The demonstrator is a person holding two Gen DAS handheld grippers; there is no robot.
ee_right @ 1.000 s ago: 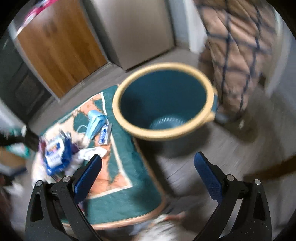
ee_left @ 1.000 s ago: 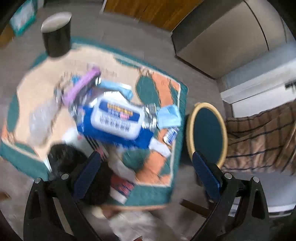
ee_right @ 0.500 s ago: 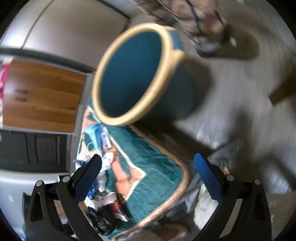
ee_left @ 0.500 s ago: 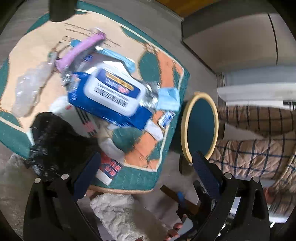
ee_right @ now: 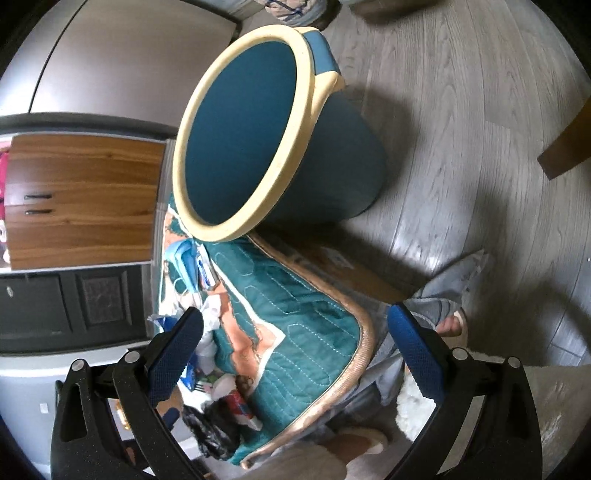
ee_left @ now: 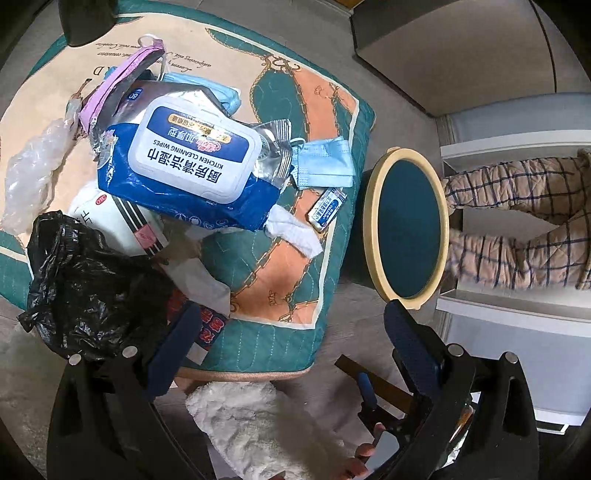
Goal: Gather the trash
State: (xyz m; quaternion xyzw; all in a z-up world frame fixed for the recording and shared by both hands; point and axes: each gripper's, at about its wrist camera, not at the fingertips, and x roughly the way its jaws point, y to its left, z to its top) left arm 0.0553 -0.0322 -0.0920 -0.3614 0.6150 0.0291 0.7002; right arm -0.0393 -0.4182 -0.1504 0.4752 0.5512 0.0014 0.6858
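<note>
A pile of trash lies on a teal and orange quilted table cover (ee_left: 295, 258): a blue wet-wipes pack (ee_left: 188, 173), a crumpled black plastic bag (ee_left: 85, 288), a light-blue face mask (ee_left: 325, 166), a white tissue (ee_left: 295, 232), a small blue-and-white packet (ee_left: 327, 208) and clear plastic wrap (ee_left: 33, 173). A teal bin with a cream rim (ee_left: 406, 229) stands right of the table, its cream rim (ee_right: 299, 155) showing large and tilted in the right wrist view. My left gripper (ee_left: 291, 347) hovers open over the table's near edge. My right gripper (ee_right: 295, 350) is open above the table corner (ee_right: 314, 332), holding nothing.
A black cup (ee_left: 86, 18) stands at the table's far corner. A quilted checked fabric (ee_left: 517, 229) lies on white shelving beyond the bin. A wooden cabinet (ee_right: 81, 199), grey floor (ee_right: 461, 110), a white fluffy cloth (ee_left: 258, 424) and a slippered foot (ee_right: 450, 325) are near.
Both views have swung and steadied. The left gripper pulled back toward the table's near edge. The right view has rolled so the bin appears tilted. Both grippers stay open.
</note>
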